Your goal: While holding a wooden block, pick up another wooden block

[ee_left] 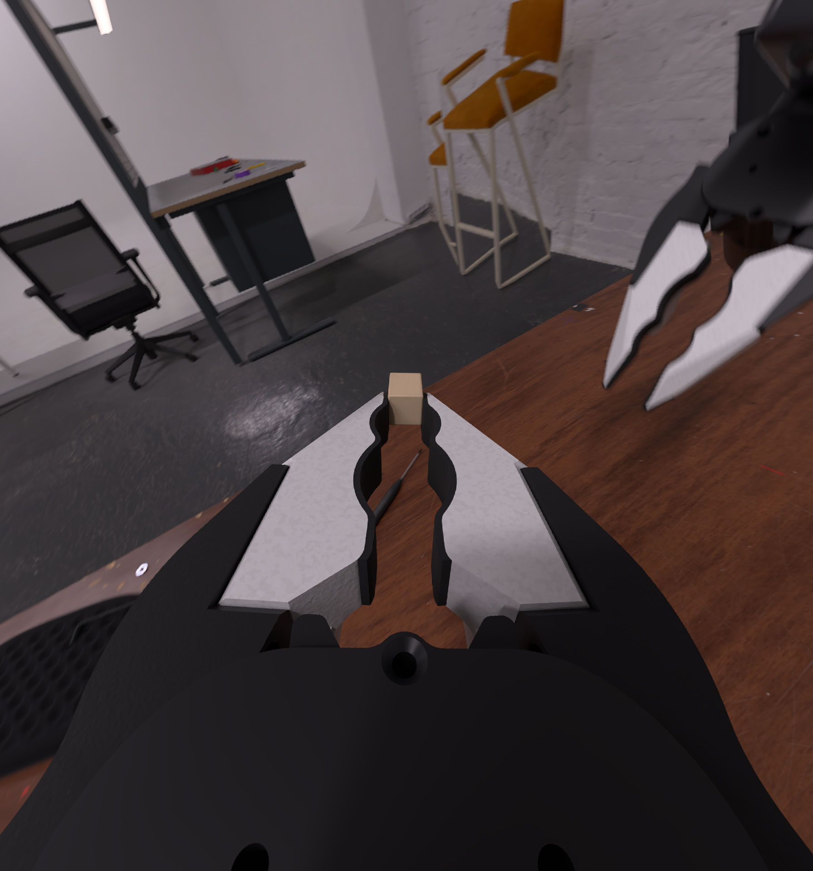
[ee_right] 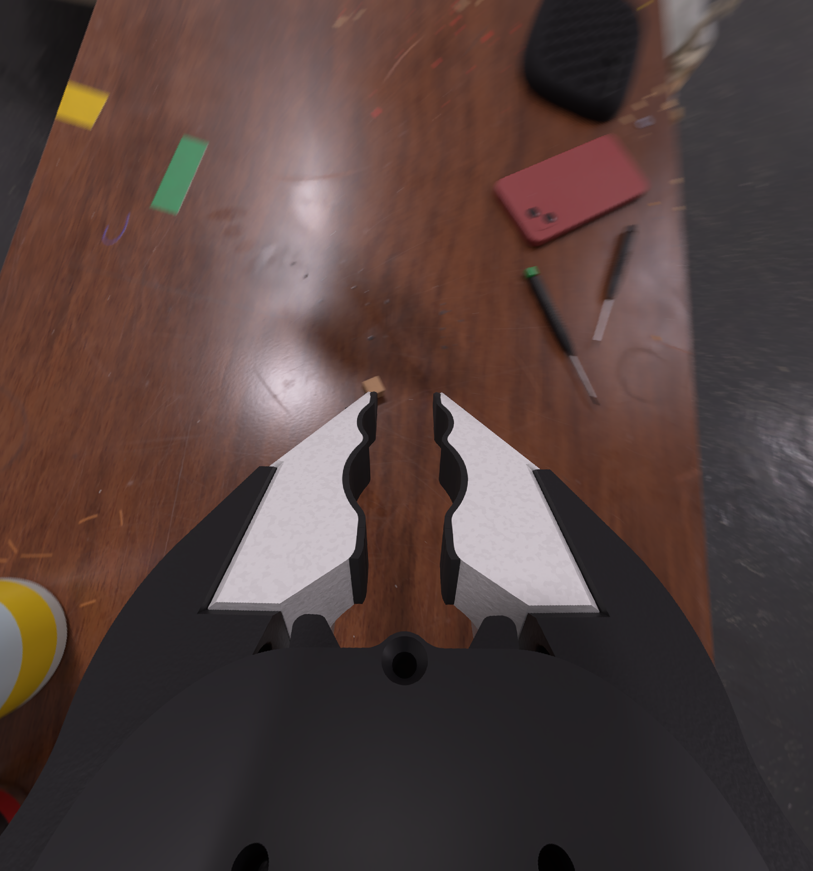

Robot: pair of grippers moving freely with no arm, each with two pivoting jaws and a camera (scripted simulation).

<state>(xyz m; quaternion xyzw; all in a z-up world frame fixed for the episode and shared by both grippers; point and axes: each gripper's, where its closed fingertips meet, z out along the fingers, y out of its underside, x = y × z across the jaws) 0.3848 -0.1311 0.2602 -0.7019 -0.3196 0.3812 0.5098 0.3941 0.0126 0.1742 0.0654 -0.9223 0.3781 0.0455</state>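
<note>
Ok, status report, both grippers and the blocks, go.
Left gripper shut on wooden block. Right gripper open, empty, above table. Second block just past its left fingertip. Nothing in the way.

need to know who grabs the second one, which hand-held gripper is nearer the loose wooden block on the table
Right. The right hand-held gripper hangs open above the loose wooden block, which shows just past its left fingertip. The left hand-held gripper is off to the side, shut on its own block.

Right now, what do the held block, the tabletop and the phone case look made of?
Wooden block: pale, matte, unfinished-looking wood; grain not discernible. Tabletop: dark reddish wood or veneer, glossy, with streaky grain and bright reflections. Red phone case: matte, probably silicone or soft plastic, with rounded edges.
</note>
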